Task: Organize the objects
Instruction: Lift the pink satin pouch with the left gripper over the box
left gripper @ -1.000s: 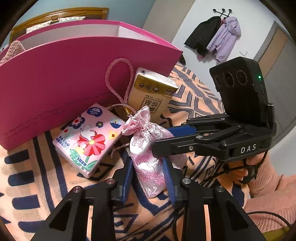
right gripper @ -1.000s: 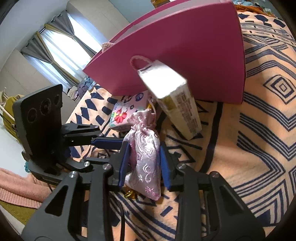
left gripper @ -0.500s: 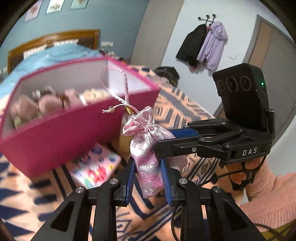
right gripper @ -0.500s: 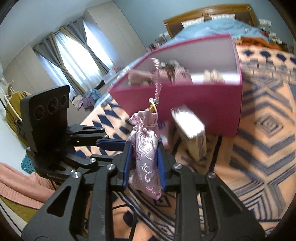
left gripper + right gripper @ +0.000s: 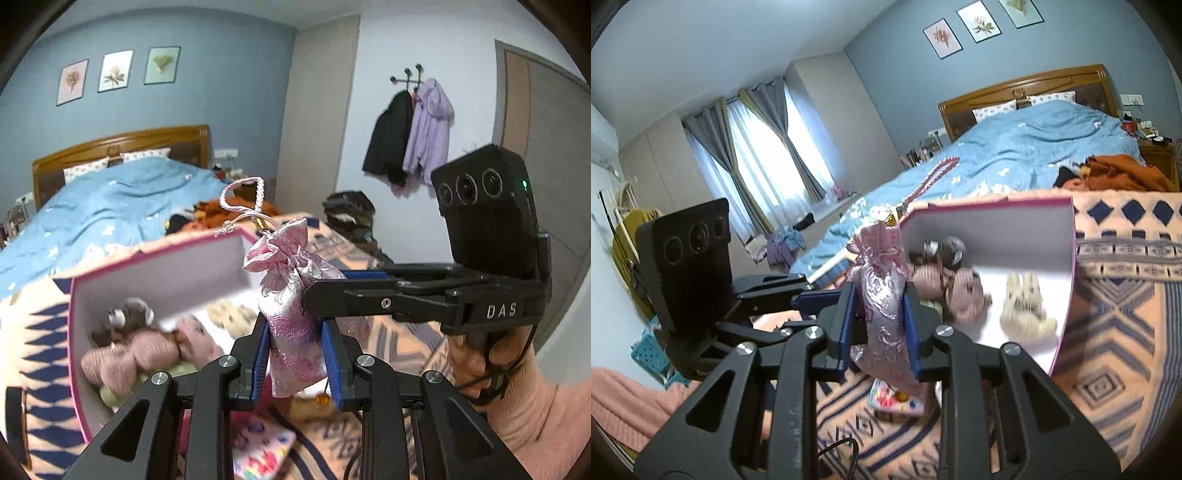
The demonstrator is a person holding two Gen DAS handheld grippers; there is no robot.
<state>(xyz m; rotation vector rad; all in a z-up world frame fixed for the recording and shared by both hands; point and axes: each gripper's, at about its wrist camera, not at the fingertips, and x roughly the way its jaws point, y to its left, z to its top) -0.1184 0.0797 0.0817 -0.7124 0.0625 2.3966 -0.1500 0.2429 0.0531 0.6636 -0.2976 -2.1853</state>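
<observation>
Pink brocade pouch (image 5: 295,325) is hanging in the air above the patterned blanket (image 5: 1115,332), near the open pink box (image 5: 79,332) at that blanket's far edge by the bed (image 5: 1015,155). Left gripper (image 5: 295,363) is clamping its lower body, jaws nearly closed. Right gripper (image 5: 879,332) is pinching it crosswise, jaws nearly closed. Tissue pack (image 5: 897,400) is lying on the blanket below.

Plush items (image 5: 147,347) in the pink box (image 5: 79,354): blurred, we cannot identify them. Floral packet (image 5: 897,400): we see it half hidden behind the pouch (image 5: 882,314). Small bead (image 5: 320,398): too small to name.
</observation>
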